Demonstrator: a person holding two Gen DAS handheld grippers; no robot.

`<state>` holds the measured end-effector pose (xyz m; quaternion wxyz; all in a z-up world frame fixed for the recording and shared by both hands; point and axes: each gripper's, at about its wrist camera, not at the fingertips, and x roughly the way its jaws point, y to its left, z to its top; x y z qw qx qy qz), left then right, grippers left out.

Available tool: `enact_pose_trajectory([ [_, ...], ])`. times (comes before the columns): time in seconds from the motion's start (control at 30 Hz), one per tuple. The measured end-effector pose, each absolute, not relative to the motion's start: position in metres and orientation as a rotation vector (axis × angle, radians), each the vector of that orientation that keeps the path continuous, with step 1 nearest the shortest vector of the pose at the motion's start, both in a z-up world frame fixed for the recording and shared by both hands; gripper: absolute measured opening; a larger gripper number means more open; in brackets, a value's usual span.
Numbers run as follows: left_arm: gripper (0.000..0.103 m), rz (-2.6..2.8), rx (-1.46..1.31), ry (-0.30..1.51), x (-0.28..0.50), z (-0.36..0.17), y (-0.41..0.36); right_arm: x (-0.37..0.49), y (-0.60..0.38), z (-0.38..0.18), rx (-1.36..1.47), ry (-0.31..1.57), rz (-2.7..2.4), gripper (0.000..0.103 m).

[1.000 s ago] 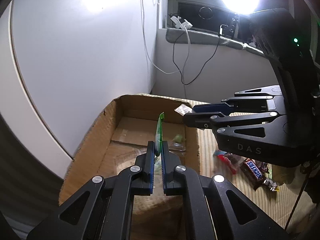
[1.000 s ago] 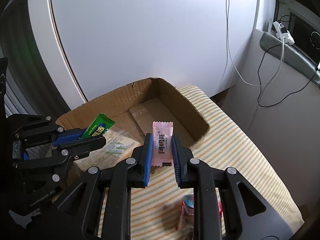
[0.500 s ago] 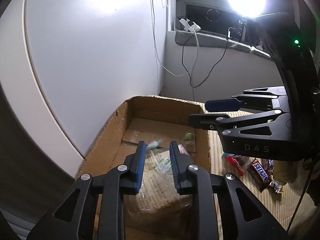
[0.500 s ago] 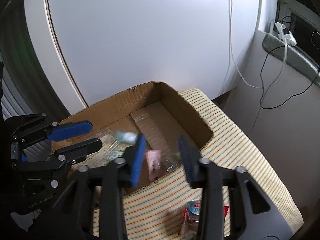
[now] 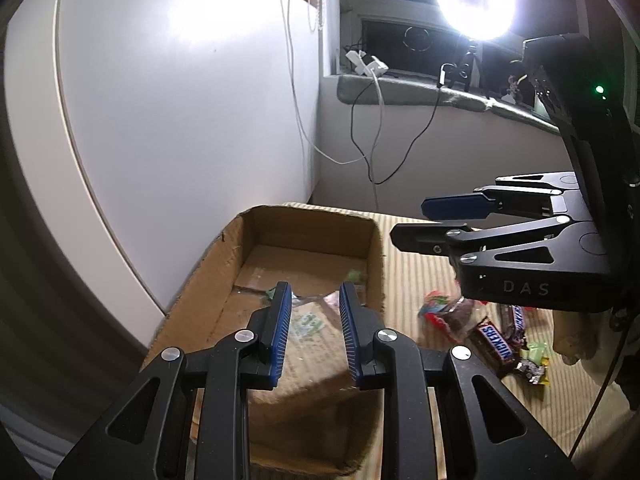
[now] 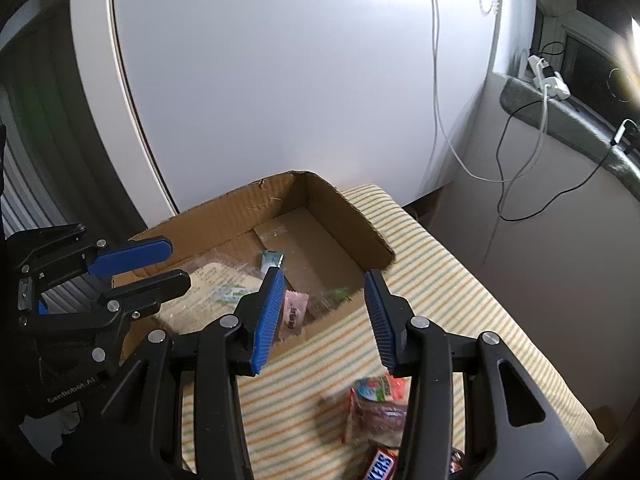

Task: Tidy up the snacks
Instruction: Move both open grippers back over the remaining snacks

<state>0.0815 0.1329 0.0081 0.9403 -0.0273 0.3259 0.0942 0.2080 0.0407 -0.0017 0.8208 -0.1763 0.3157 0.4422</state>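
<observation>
An open cardboard box [image 5: 376, 248] stands on a striped cloth. My left gripper [image 5: 315, 292] hangs over it, its jaws opening with nothing between them. My right gripper [image 6: 323, 280] is open above the box's near wall, also with nothing in it. Inside the box [image 6: 348, 216] lie a pink candy packet [image 6: 294, 314], a green-blue packet [image 6: 272, 259] and a clear printed bag [image 6: 224, 284]. Each gripper shows in the other's view: the right gripper [image 5: 412, 222] and the left gripper [image 6: 178, 262].
Loose snacks lie on the striped cloth [image 6: 440, 280] beside the box: a red packet [image 5: 440, 312], Snickers bars [image 5: 496, 340] and a colourful packet [image 6: 376, 404]. A white panel [image 6: 280, 80] rises behind the box. Cables hang from a sill [image 5: 400, 92] under a bright lamp.
Both grippers opened. The green packet left the left gripper and the pink candy left the right one; both now lie in the box. Both hands drew back a little.
</observation>
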Motion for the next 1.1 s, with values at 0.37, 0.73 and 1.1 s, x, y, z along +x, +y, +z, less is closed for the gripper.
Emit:
enact_pose_trajectory([
  [0.37,0.043,0.104,-0.08,0.673,0.079,0.002,0.095,0.206,-0.044,-0.006,-0.371,0.666,0.828,0.065],
  [0.73,0.047,-0.018,-0.085,0.752,0.105,-0.025,0.041,0.225,-0.125,-0.047,-0.349,0.781,0.684,0.074],
  [1.1,0.047,-0.107,-0.103,0.829,0.122,-0.05,0.018,0.236,-0.176,-0.087,-0.312,0.894,0.611,0.074],
])
